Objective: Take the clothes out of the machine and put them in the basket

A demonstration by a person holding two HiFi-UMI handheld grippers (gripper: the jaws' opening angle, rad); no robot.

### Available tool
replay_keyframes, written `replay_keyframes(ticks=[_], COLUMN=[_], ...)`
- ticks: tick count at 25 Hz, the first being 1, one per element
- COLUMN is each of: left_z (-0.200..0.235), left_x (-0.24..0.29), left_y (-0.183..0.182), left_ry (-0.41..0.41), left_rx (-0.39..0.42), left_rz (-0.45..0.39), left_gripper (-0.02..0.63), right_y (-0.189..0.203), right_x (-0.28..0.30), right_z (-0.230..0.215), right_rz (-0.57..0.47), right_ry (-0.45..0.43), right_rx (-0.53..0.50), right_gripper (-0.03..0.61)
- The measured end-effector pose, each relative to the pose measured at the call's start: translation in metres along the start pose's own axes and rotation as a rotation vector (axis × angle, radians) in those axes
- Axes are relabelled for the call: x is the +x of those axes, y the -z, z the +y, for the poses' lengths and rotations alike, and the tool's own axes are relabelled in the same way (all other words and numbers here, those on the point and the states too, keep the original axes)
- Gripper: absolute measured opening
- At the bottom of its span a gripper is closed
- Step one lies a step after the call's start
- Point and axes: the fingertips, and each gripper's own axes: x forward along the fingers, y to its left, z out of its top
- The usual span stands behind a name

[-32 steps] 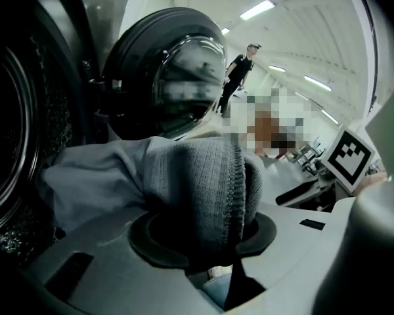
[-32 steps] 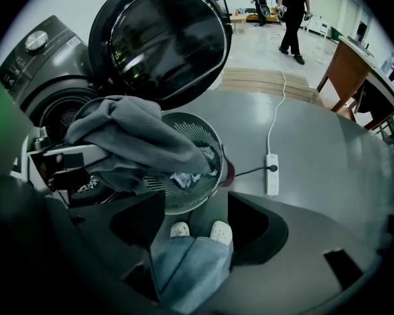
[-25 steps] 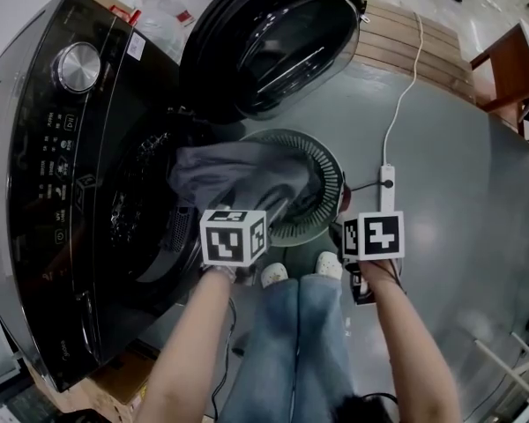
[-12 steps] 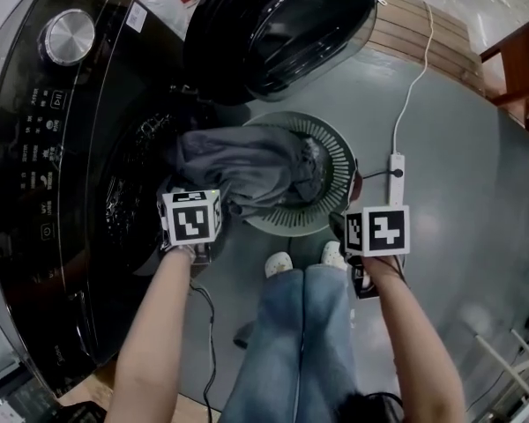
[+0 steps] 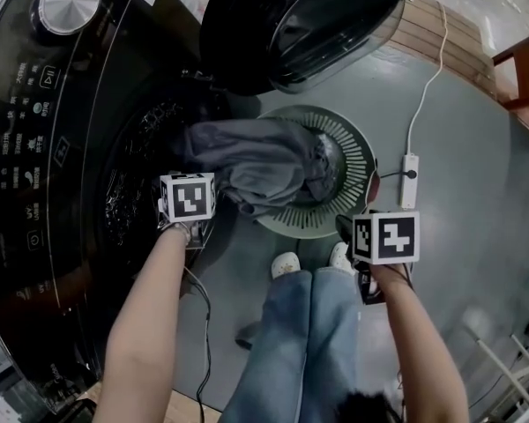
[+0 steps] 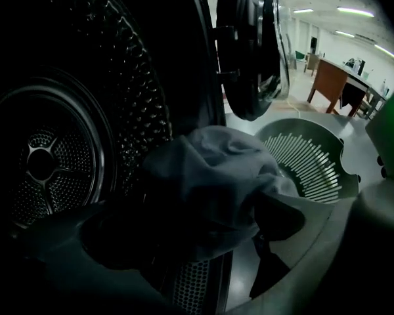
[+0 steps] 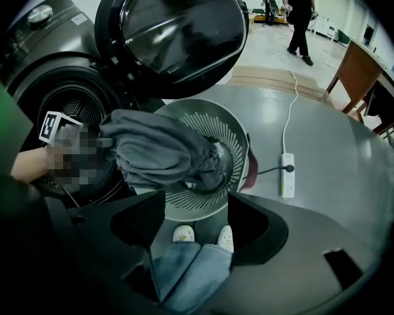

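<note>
Left claw [image 5: 207, 208] is up at the washer's [image 5: 53, 148] drum mouth with its jaws pinched on 1 grey garment [image 5: 256, 161]. The garment drapes from the drum's edge over the left rim of the basket [image 5: 357, 148] and bunches up inside it. Right claw [image 7: 197, 218] hangs by the basket's near-right edge, its 2 jaws wide apart and holding nothing, with only jeans [image 7: 190, 268] and shoes [image 7: 184, 233] showing between them.

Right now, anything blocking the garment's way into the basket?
Nothing visible. The grey garment, gripped by the left gripper, is draped over the basket rim. The right gripper is open and off to the side.
</note>
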Motion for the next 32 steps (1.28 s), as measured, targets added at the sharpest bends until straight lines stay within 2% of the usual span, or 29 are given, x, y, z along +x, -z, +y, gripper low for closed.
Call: replay_keyframes(ticks=[7, 9, 11, 13, 19, 25, 26, 27, 28, 29, 32], left_z=[0.002, 0.002, 0.002, -0.003, 0.007, 0.003, 0.0, -0.002, -0.005, -0.01, -0.027], left_x=[0.04, 0.044, 0.049, 0.056, 0.057, 0.048, 0.045, 0.04, 0.035, 0.029, 0.013], left_y=[0.014, 0.016, 0.015, 0.013, 0.012, 0.016, 0.014, 0.012, 0.008, 0.006, 0.001], left_ry=[0.034, 0.021, 0.007, 0.026, -0.02, -0.063, -0.073, -0.089, -0.102, -0.105, -0.073], left_rx=[0.017, 0.029, 0.044, 0.035, 0.029, 0.025, 0.028, 0.04, 0.056, 0.072, 0.061], left_rz=[0.088, 0.107, 0.111, 0.1, 0.126, 0.137, 0.124, 0.109, 0.091, 0.076, 0.04], left_gripper=[0.523, 0.522, 0.522, 0.518, 0.395, 0.348, 0.329, 0.274, 0.11, 0.039, 0.026], right_y=[0.009, 0.01, 0.01, 0.008, 0.001, -0.009, -0.011, -0.013, -0.015, -0.017, -0.022], right_x=[0.018, 0.024, 0.029, 0.033, 0.039, 0.036, 0.035, 0.033, 0.031, 0.028, 0.019], right_z=[0.002, 0.001, 0.0, 0.0, 0.0, 0.002, 0.003, 0.003, 0.002, 0.002, 0.003], right_rz=[0.009, 0.008, 0.005, -0.001, -0.016, -0.027, -0.029, -0.031, -0.033, -0.034, -0.04], right_ry=[0.01, 0.013, 0.013, 0.01, 0.002, -0.005, -0.007, -0.008, -0.008, -0.007, -0.01], right_rx=[-0.004, 0.001, 0.011, 0.021, 0.036, 0.019, 0.014, 0.007, 0.001, -0.006, -0.028], right_gripper=[0.298, 0.296, 0.296, 0.296, 0.295, 0.289, 0.288, 0.287, 0.284, 0.284, 0.279])
